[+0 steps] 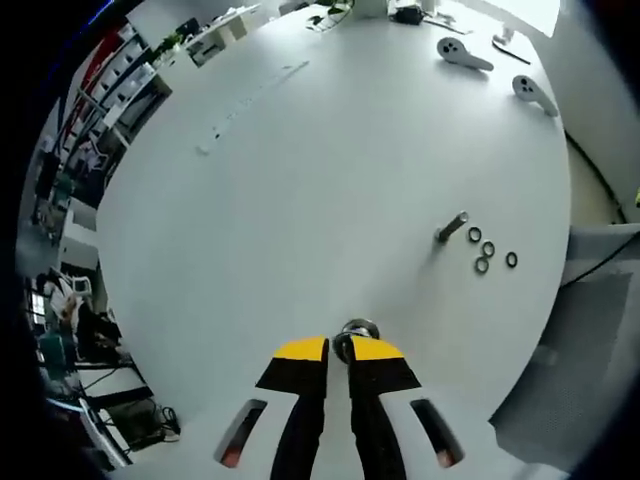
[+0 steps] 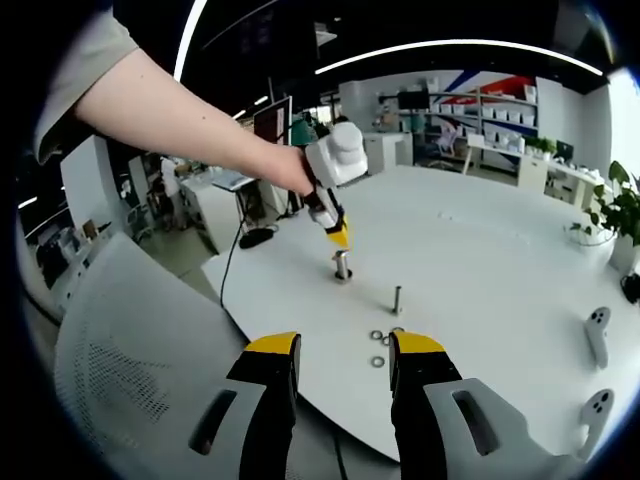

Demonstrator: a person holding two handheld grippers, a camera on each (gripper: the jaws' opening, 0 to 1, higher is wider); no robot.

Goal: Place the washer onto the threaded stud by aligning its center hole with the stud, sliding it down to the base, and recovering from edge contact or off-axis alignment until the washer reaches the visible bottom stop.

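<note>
Both views are bright and evenly lit. In the right gripper view long ceiling light strips [image 2: 470,45] curve overhead against a dark ceiling. The white table [image 1: 300,210] reflects the light softly, with a blown-out patch of glare at its far edge in the left gripper view. Shadows are faint and short, as beside the stud [image 1: 451,228]. Fisheye bending is strong: the table's edges bow, and shelves [image 1: 110,90] near the rim smear and darken.
</note>
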